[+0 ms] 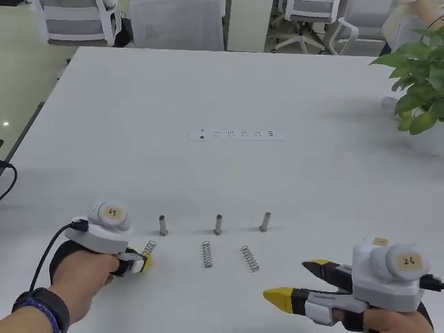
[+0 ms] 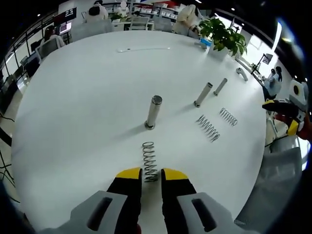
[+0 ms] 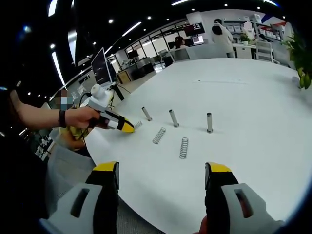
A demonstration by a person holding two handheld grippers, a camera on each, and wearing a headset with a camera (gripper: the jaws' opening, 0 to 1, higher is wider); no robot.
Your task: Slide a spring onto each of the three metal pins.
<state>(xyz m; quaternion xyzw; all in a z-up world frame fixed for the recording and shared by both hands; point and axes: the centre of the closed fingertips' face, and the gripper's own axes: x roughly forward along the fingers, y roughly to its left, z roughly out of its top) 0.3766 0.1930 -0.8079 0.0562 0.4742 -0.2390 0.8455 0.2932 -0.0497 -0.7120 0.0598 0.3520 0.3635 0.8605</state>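
Note:
Three short metal pins stand upright in a row on the white table: left pin [image 1: 163, 225], middle pin [image 1: 218, 224], right pin [image 1: 265, 221]. My left gripper [image 1: 143, 261] [image 2: 151, 174] is shut on the near end of a spring [image 2: 149, 160] [image 1: 148, 248], which points toward the left pin [image 2: 153, 112]. Two more springs [image 1: 207, 254] [image 1: 249, 258] lie loose in front of the middle and right pins. My right gripper [image 1: 297, 280] [image 3: 162, 168] hovers open at the near right, nothing between its fingers, apart from the springs [image 3: 159, 135] [image 3: 184, 147].
A white power strip [image 1: 236, 134] lies mid-table beyond the pins. A potted plant [image 1: 420, 83] stands at the far right edge. Office chairs [image 1: 177, 24] line the far side. A black cable [image 1: 52, 246] trails from the left gripper off the near left.

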